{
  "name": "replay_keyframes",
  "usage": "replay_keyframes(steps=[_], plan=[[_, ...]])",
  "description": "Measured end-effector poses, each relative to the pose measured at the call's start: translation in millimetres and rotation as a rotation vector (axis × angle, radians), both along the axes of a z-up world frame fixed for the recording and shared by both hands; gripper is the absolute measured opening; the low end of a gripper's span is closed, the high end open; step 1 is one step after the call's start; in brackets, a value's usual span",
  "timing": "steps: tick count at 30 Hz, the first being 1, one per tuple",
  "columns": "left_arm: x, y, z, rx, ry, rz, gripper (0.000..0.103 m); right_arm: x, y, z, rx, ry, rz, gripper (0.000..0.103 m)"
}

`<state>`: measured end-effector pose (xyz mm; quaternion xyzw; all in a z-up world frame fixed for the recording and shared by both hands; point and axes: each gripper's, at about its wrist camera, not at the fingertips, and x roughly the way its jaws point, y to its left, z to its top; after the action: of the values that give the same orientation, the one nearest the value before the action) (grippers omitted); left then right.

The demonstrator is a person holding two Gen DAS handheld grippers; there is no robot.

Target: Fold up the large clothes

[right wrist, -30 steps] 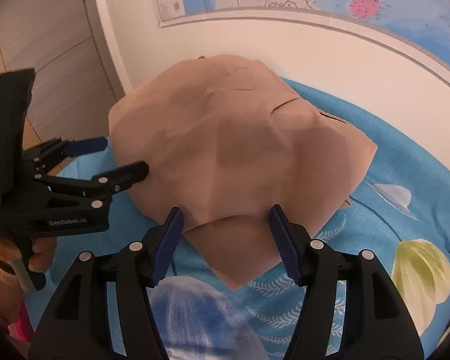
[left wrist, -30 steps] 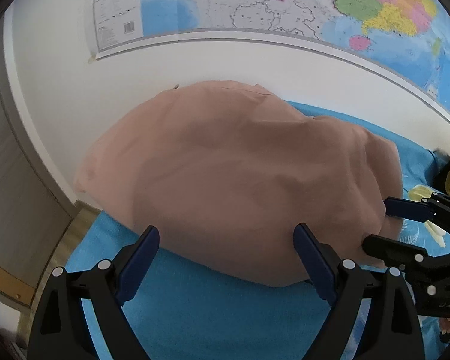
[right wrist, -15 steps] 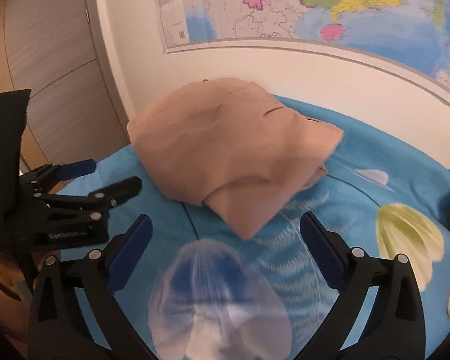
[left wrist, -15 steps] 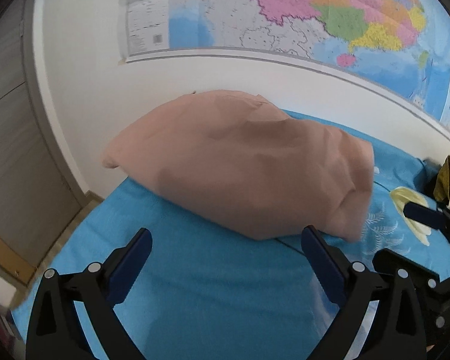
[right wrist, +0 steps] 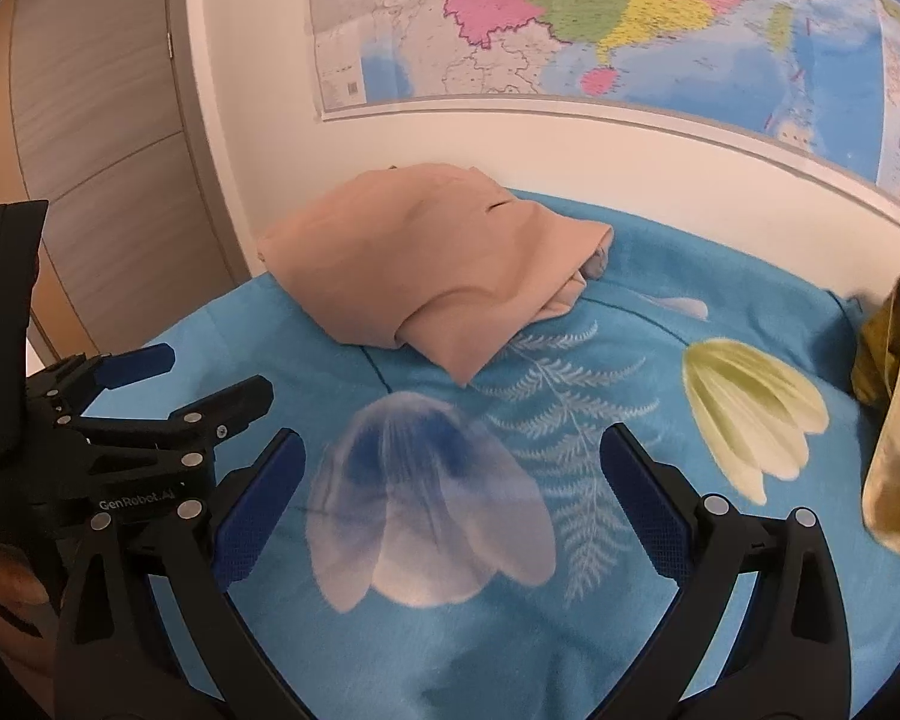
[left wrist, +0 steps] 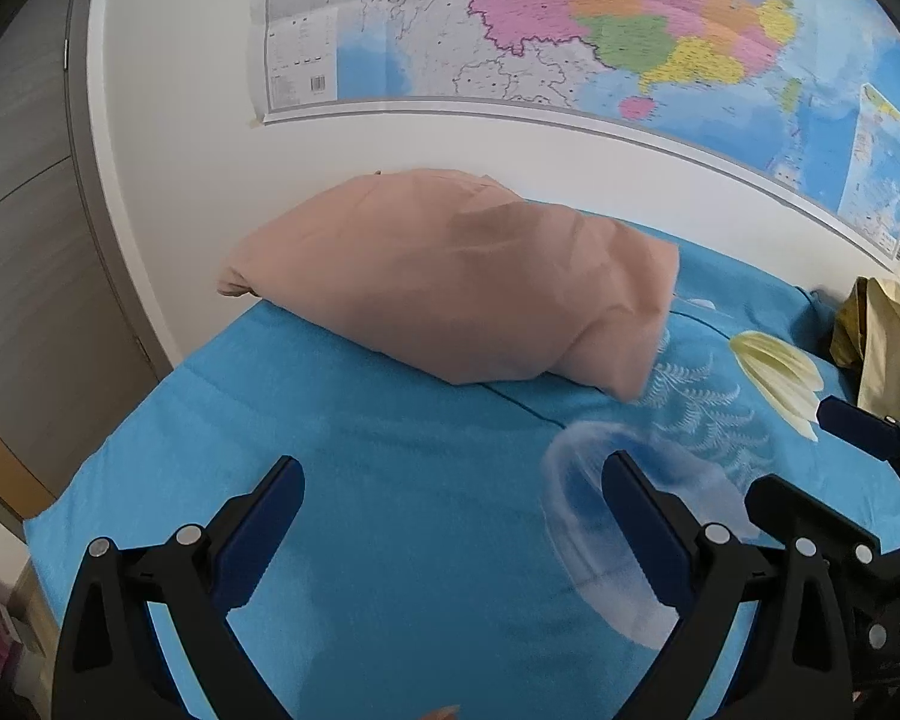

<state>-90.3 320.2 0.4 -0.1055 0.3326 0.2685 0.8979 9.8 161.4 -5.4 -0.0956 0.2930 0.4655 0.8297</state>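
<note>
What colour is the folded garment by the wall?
Peach-tan, plain; the folded garment shows best in the right wrist view.

We read "GenRobot.AI" in white on the black body of the left gripper (right wrist: pixel 201 387), seen from the right wrist. Lettering on the wall map (right wrist: pixel 600 18) is too small to read.

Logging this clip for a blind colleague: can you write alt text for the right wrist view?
A folded peach-pink garment lies on a blue floral bedsheet by the wall, under a wall map. The open right gripper hangs empty before it, the left gripper at left, an olive-and-tan garment at the right edge.
</note>
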Motion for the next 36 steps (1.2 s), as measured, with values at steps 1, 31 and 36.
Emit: replay_keyframes(steps=[1, 31, 36], plan=[[-2, -2, 1, -0.005, -0.001, 0.001, 0.096, -1, -1, 0, 0.000, -0.002, -0.001, 0.097], [-29, -26, 9, 0.016, -0.004, 0.037, 0.096, -29, -27, 2, 0.014, -0.003, 0.019, 0.097], [-30, -28, 10, 0.023, -0.009, 0.038, 0.096, -30, -28, 2, 0.016, 0.001, 0.017, 0.097]])
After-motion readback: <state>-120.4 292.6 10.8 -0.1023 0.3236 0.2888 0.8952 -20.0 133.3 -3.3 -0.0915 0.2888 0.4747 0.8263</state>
